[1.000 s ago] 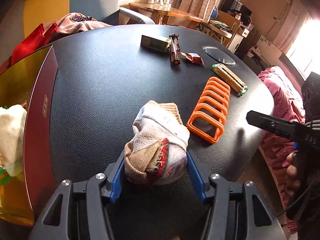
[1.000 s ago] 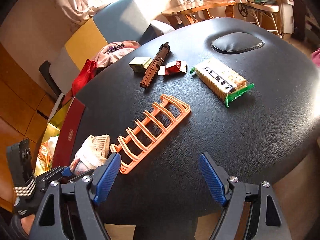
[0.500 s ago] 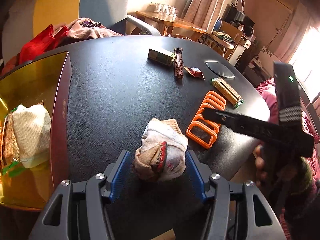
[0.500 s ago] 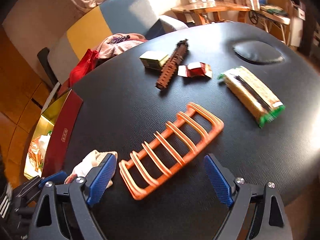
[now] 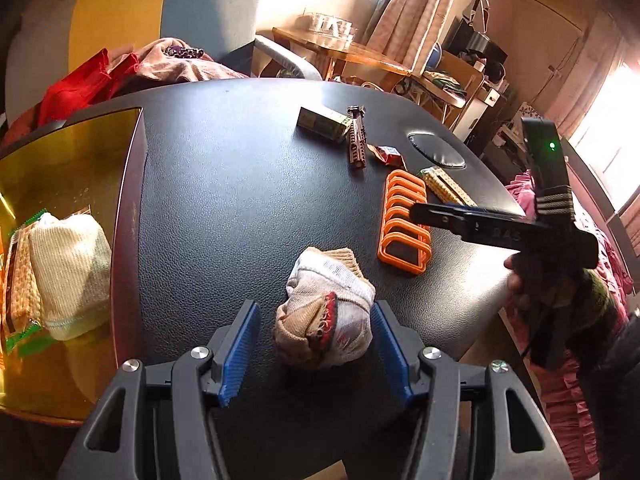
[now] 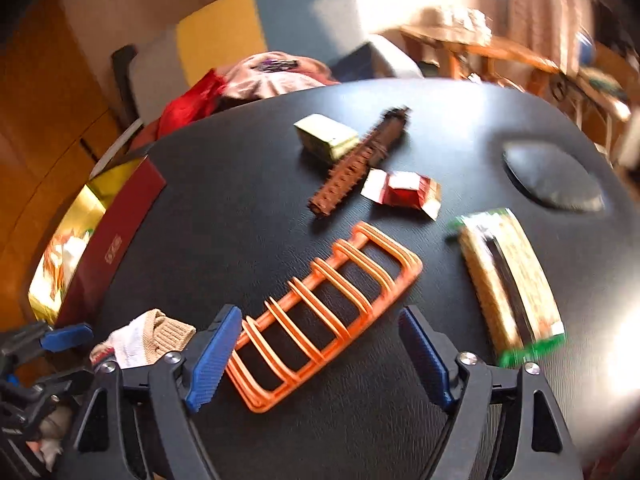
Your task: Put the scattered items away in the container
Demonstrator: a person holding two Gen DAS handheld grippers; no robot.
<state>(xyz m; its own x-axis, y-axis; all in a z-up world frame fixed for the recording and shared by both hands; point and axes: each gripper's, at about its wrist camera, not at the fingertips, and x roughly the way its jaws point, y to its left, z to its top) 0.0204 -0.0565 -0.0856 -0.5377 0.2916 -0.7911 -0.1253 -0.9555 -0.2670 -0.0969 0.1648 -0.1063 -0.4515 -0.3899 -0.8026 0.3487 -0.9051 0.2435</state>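
From the left wrist view, the left gripper [image 5: 316,354] has its jaws apart around a balled-up sock [image 5: 326,312] lying on the black surface [image 5: 240,200]; the right pad sits at the sock's edge, the left pad is clearly off it, so nothing is clamped. The sock looks soft and light, likely to squash rather than slip, and a squeeze across its thick middle should hold it. To the left stands the container [image 5: 128,220], a red-walled box with a gold lining, already holding a folded cream cloth [image 5: 68,272] and a snack packet [image 5: 20,276]. Farther out lie an orange rack [image 5: 404,222], a cracker pack [image 5: 444,186], a brown toothed clip [image 5: 357,140], a small green box [image 5: 322,122] and a red wrapper [image 5: 386,154]. The right gripper [image 5: 432,214] reaches in over the rack. From the right wrist view, which is blurred, the right gripper [image 6: 320,356] has its jaws wide apart and just been narrowing, straddling the near end of the orange rack [image 6: 320,312] without pressing it. The rack seems stiff, light plastic, with thin bars that could flex; gripping across its long side rails looks safest. The sock [image 6: 148,338] sits at lower left beside the left gripper [image 6: 56,354].
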